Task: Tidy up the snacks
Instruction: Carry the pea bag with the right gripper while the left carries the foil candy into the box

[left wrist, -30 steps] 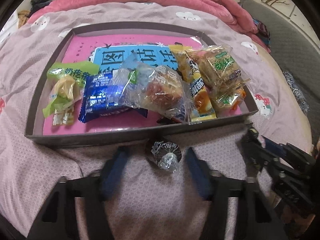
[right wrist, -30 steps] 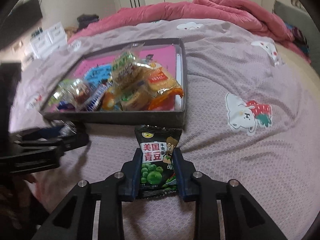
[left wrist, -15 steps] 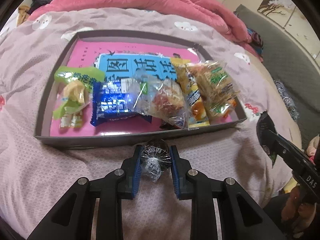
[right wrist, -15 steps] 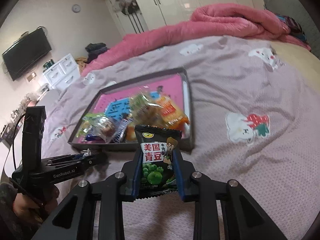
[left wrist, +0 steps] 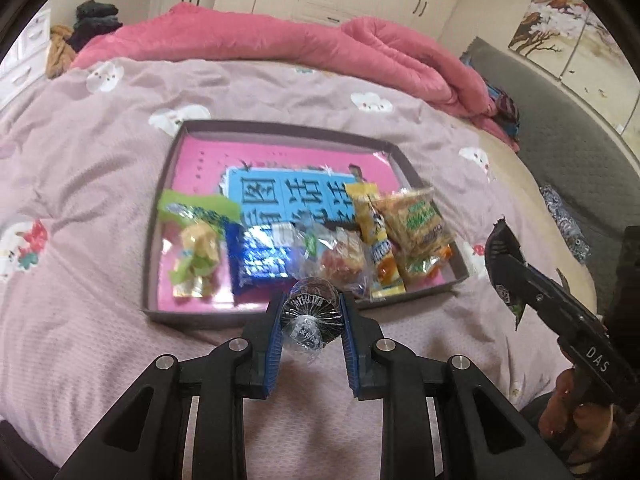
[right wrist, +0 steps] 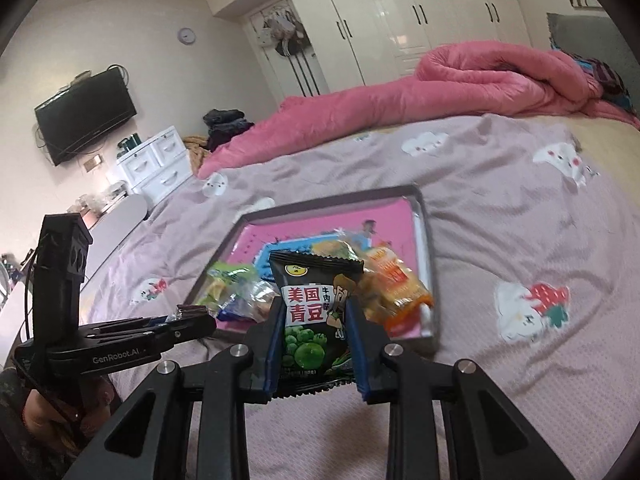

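Foil-wrapped candy (left wrist: 310,316) clamped in left gripper (left wrist: 309,322), lower centre of frame, clear of the bedspread. Right gripper (right wrist: 316,344) pinches green-pea packet (right wrist: 316,312) by its sides. Both likely bound for the tray (left wrist: 280,130) at mid-frame, snacks already lining its near edge.

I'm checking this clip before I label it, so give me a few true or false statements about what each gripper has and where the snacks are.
1. The left gripper is shut on the round foil-wrapped candy. True.
2. The right gripper is open and holds nothing. False: it is shut on the black green-pea packet.
3. The tray lies on the purple bedspread. True.
4. The tray holds no snacks. False: several wrapped snacks lie along its near side.
5. The blue wrapper lies inside the tray. True.
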